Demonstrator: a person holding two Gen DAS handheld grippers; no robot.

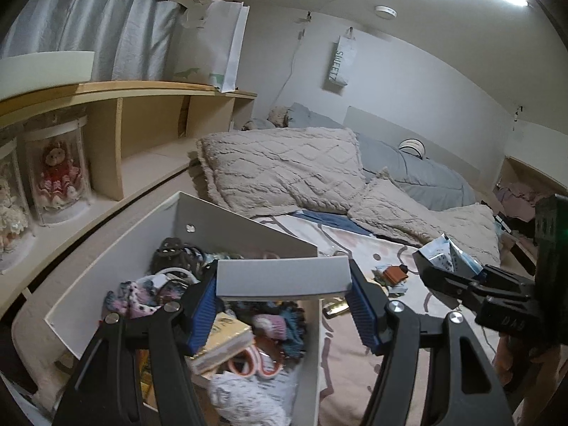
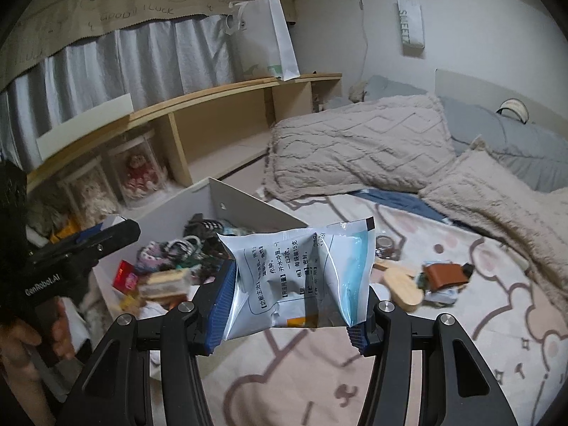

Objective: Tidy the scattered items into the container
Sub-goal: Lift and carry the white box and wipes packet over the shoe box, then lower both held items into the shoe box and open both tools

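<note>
A white open box point(image 1: 248, 234) sits on the bed, filled with several small items. My left gripper point(image 1: 284, 301) is shut on a flat grey-white box point(image 1: 284, 276), held above the container's near corner. My right gripper point(image 2: 294, 305) is shut on a white and blue medicine sachet point(image 2: 301, 277), held above the bedsheet to the right of the container point(image 2: 248, 209). The right gripper also shows at the right in the left wrist view point(image 1: 458, 277). A brown leather item point(image 2: 447, 275), a wooden paddle-shaped item point(image 2: 401, 284) and a tape roll point(image 2: 385, 243) lie on the sheet.
Beige textured pillows point(image 2: 358, 149) and a grey duvet point(image 2: 514, 142) lie behind the loose items. A wooden shelf point(image 1: 142, 120) with dolls in clear cases point(image 1: 56, 174) runs along the left. A white paper bag point(image 1: 213, 42) stands on the shelf.
</note>
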